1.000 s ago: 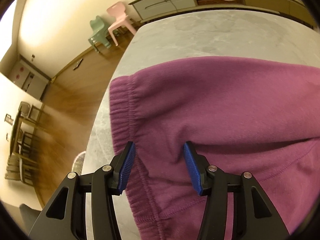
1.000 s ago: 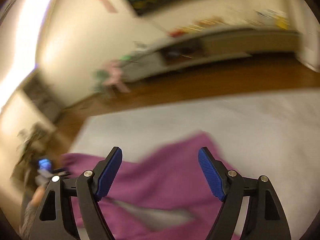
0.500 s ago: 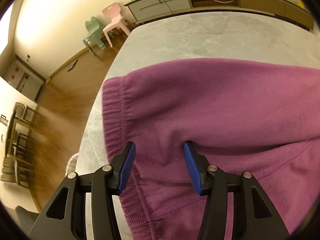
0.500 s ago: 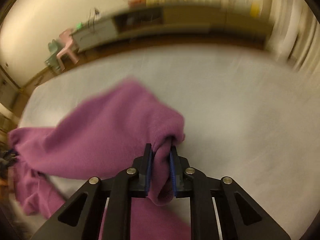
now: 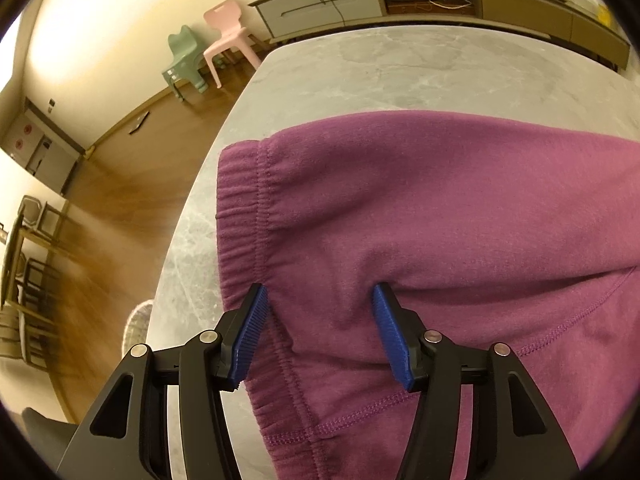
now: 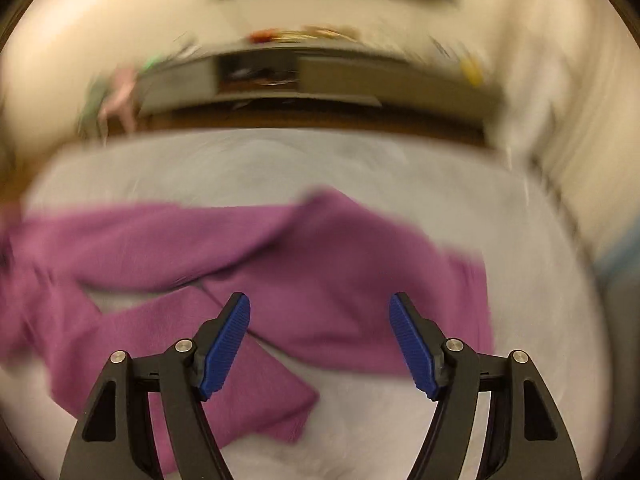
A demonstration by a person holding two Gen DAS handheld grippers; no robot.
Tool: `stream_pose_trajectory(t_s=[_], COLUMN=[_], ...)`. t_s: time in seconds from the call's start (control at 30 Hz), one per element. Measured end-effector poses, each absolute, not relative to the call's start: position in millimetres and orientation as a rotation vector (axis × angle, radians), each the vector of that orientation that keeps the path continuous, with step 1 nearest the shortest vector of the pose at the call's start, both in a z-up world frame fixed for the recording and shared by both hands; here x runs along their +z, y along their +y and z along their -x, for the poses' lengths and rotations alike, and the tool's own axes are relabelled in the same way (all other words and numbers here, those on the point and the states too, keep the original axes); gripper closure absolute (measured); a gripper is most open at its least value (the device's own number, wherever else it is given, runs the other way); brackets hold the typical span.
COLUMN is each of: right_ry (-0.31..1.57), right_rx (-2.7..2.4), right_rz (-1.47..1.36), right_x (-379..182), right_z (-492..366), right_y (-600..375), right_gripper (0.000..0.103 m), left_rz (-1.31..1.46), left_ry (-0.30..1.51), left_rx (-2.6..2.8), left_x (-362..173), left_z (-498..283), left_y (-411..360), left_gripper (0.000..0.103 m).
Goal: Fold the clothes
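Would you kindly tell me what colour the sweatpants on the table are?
Plain purple-magenta sweatpants, no pattern; clearest in the left wrist view.

Ahead of the left claw a grey marbled desk stretches away. Beyond its far left corner, on the wooden floor, stand a pink chair and a green chair side by side. A long low cabinet runs along the far wall, cables hanging over its front.
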State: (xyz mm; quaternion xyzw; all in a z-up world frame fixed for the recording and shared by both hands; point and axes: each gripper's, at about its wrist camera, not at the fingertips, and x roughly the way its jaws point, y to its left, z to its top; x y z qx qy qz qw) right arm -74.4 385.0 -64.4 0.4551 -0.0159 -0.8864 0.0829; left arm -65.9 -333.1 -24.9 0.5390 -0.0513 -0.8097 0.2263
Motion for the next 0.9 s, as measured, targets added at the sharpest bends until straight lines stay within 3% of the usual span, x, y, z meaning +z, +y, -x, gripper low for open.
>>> stream_pose_trajectory(t_s=[0.17, 0.33, 0.4, 0.47, 0.63, 0.67, 0.7, 0.73, 0.77, 0.83, 0.87, 0.9], right_ry=[-0.297, -0.201, -0.134, -0.066, 0.001, 0.066, 0.157, 0.194, 0.215, 0.206, 0.102, -0.047], right_rx=[-2.663, -2.641, -2.585, -2.623, -2.927, -2.970, -2.998, -2.951, -2.851, -2.771, -2.742, -2.721], right_rz=[-1.481, -1.596, -1.624, -1.540, -0.760, -0.684, -0.712, -0.857, -1.113, -1.492, -1.641, -1.683], right_x=[-89.7, -113.6, -114.8, -94.5, 8.4, 5.8, -9.0, -29.6, -61.6, -108.0, -123.8, -126.7], right_z=[108.9, 165.4, 173.0, 178.7, 102.6, 84.9, 72.4, 71.3, 72.5, 66.1, 59.0, 54.9], right_y=[433.4, 418.0, 405.2, 397.0, 407.7, 410.8, 416.1, 423.4, 435.4, 461.0, 479.6, 493.3], right_gripper=[0.027, 0.030, 0.100, 0.100, 0.099, 0.086, 0.057, 0.036, 0.023, 0.026, 0.039, 0.045], left_rz=[-1.484, -1.494, -1.486, -1.480, -1.480, -1.481, -1.481, -1.483, -1.486, -1.492, -1.494, -1.495], left_ry=[-0.159, -0.163, -0.151, -0.139, -0.098, -0.100, -0.110, -0.118, -0.120, -0.124, -0.126, -0.125], left_rx=[-2.256, -2.251, -2.257, -2.263, -2.268, -2.266, -2.264, -2.262, -2.260, -2.257, -2.256, -2.256], left_x=[-20.4, -25.1, -24.9, -24.9, -23.7, -23.8, -23.6, -23.3, -23.1, -22.7, -22.6, -22.7], left_z=[68.3, 70.0, 69.2, 68.5, 67.1, 67.3, 67.1, 67.1, 66.9, 65.6, 65.2, 65.6], left_y=[-322.0, -321.0, -322.1, -323.5, -329.7, -329.0, -327.7, -327.8, -327.9, -327.5, -327.6, -327.8], left_gripper=[0.045, 0.045, 0.045, 0.045, 0.042, 0.042, 0.042, 0.042, 0.042, 0.042, 0.042, 0.042])
